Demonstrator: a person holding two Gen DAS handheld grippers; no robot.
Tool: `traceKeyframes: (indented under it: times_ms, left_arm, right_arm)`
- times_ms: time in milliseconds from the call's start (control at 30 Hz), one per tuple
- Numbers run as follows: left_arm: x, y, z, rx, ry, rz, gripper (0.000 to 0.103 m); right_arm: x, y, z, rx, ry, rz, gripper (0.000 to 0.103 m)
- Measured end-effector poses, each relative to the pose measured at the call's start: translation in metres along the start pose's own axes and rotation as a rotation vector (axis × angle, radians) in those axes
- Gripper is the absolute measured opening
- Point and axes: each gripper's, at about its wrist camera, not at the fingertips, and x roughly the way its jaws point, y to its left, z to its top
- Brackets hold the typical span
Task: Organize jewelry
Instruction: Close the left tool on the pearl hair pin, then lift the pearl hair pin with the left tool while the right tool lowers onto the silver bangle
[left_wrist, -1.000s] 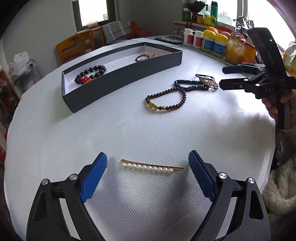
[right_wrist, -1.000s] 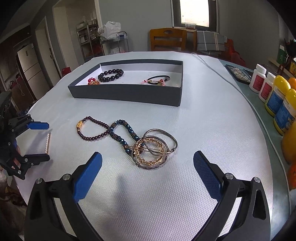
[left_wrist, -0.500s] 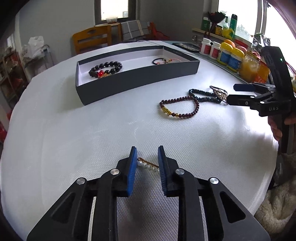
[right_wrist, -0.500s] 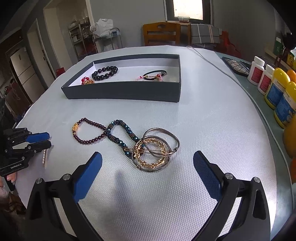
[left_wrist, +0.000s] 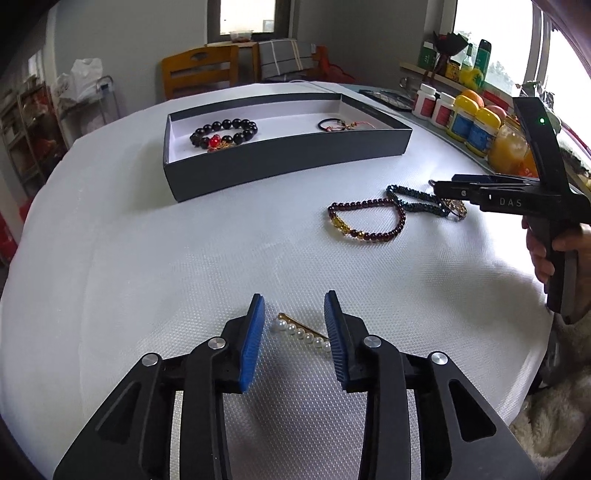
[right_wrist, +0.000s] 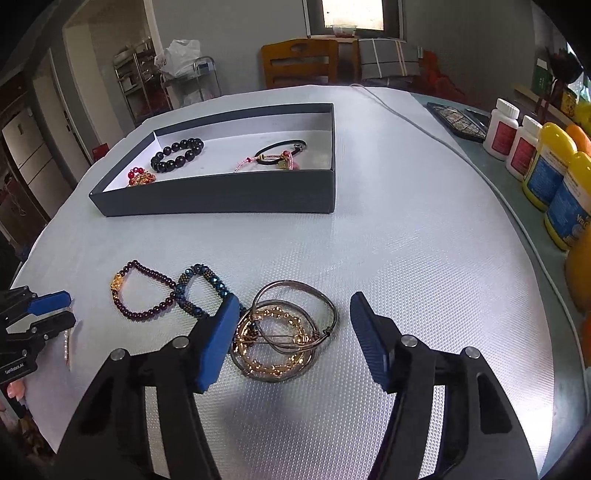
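Observation:
A pearl hair clip (left_wrist: 301, 330) lies on the white table mat between the jaws of my left gripper (left_wrist: 294, 306). Those jaws are opening and the blue pads stand clear of the clip. In the right wrist view a tangle of gold and silver bangles (right_wrist: 284, 332) lies between the closing jaws of my right gripper (right_wrist: 293, 299); the pads do not press on it. A blue bead bracelet (right_wrist: 201, 288) and a dark red bead bracelet (right_wrist: 144, 291) lie to the left. The dark box (right_wrist: 221, 195) holds a black bead bracelet (right_wrist: 177, 155).
Pill and vitamin bottles (right_wrist: 546, 173) line the table's right side. A white cable (right_wrist: 406, 118) runs along the far right. A wooden chair (left_wrist: 199, 74) stands behind the table. The left gripper (right_wrist: 62, 310) and pearl clip (right_wrist: 66, 347) sit near the table's left edge.
My left gripper's jaws closed in on the pearl clip, then spread apart again, and the clip now lies slanted. My right gripper's jaws narrowed and came closer to the bangles.

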Motion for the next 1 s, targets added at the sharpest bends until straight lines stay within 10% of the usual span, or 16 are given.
traceKeyframes:
  times_ms: [400,533,1000]
  left_arm:
    - [-0.004,-0.018,-0.010,0.051,0.025,0.028,0.055]
    - [-0.001,-0.019,-0.007,0.070,0.015,0.044,0.042]
    - [0.014,-0.016,0.013,0.101,0.006,0.048,0.011]
  right_arm:
    - [-0.002,0.001,-0.003,-0.009,0.005,0.035,0.048]
    - [-0.005,0.002,-0.001,-0.012,-0.005,0.044,0.029]
    - [-0.011,-0.001,0.001,-0.030,-0.014,0.027,0.035]
